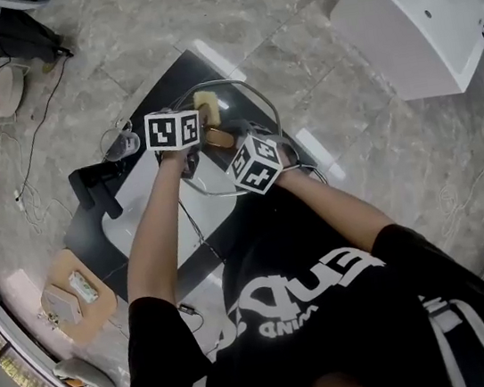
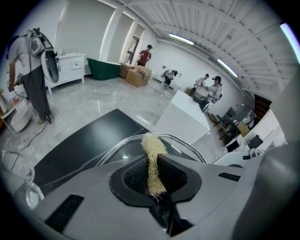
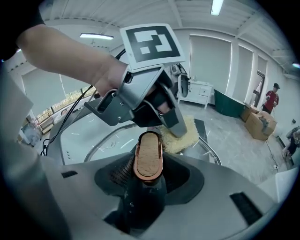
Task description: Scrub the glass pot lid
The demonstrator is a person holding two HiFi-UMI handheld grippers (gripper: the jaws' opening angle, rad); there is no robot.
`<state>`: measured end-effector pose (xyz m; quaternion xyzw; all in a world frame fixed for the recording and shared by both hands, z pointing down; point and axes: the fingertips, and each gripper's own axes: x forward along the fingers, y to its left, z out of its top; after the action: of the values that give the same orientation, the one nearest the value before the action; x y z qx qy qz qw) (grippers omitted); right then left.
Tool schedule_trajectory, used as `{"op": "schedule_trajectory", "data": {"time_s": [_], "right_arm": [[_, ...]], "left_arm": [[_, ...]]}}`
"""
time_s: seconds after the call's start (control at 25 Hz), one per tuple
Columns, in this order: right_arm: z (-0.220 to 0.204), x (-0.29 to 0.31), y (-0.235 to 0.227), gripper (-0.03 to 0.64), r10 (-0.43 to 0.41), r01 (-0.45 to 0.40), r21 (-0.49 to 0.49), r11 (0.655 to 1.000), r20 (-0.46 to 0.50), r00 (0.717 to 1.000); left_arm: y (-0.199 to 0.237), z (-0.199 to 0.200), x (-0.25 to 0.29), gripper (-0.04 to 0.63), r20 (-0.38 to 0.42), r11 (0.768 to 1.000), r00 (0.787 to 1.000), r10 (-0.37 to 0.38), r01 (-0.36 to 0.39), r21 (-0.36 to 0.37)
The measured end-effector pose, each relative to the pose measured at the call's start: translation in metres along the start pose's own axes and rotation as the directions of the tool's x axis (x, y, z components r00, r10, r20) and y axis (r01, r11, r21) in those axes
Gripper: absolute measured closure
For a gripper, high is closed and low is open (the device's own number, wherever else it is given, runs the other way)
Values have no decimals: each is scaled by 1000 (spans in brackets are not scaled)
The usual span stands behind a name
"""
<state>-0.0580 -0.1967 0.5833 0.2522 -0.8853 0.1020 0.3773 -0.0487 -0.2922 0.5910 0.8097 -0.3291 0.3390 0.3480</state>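
The glass pot lid point(image 1: 257, 97) lies tilted over a white basin point(image 1: 137, 214) on a black table point(image 1: 183, 69). Its wooden, copper-rimmed handle point(image 3: 148, 158) stands upright between the jaws of my right gripper point(image 3: 149, 165), which is shut on it. My left gripper point(image 2: 154, 163) is shut on a pale loofah sponge point(image 2: 151, 146), whose free end rests on the lid inside its metal rim point(image 2: 123, 144). In the right gripper view the left gripper point(image 3: 161, 123) presses the sponge point(image 3: 183, 137) onto the glass just behind the handle. In the head view the two marker cubes sit close together over the lid.
A glass jar point(image 1: 117, 143) and a black object point(image 1: 92, 185) lie left of the basin. A round wooden stool point(image 1: 77, 298) with small items stands at lower left, and a white cabinet point(image 1: 418, 17) at upper right. Cables cross the marble floor. Several people stand far off.
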Motion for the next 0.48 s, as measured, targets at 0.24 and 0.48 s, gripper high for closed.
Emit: {"op": "schedule_trajectory", "data": {"time_s": [0.24, 0.48], "right_arm": [[-2, 3, 0, 443, -40, 41, 24, 999, -16, 999], [-3, 3, 1, 443, -59, 60, 33, 998, -36, 998]], "left_arm": [[-29, 7, 22, 545, -115, 986, 989, -91, 106, 129], [-58, 6, 36, 545, -233, 947, 960, -158, 214, 241]]}}
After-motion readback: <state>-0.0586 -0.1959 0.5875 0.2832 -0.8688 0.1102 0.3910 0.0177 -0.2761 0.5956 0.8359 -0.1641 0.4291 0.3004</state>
